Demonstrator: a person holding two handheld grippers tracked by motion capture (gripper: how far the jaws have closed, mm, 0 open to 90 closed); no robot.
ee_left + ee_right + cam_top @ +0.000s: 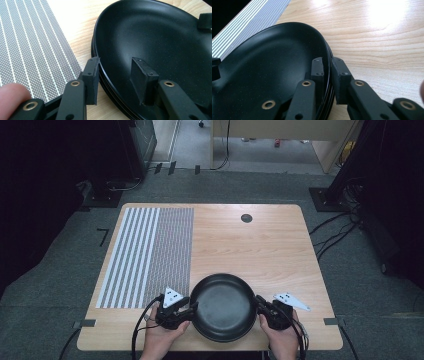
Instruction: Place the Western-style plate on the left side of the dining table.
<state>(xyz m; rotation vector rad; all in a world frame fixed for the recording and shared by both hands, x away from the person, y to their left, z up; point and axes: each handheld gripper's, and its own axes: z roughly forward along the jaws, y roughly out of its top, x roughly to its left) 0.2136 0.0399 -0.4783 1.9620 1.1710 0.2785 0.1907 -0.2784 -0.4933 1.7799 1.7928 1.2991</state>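
Both grippers at the rims of the black plates, near edge of the tabletop.

From above, I have the left gripper (192, 308) and right gripper (259, 303) on opposite sides of the plates (223, 307), beside the striped mat (145, 255). In the left gripper view my fingers (91, 77) straddle the rim, parted, not yet clenched. In the right gripper view the fingers (317, 68) look nearly pinched on the top rim, perhaps touching. I'd close both evenly and lift level.

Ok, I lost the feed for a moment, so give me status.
Left gripper straddles the black plates' left rim, jaws apart. Right gripper shut on the right rim. Striped mat alongside, not blocking.
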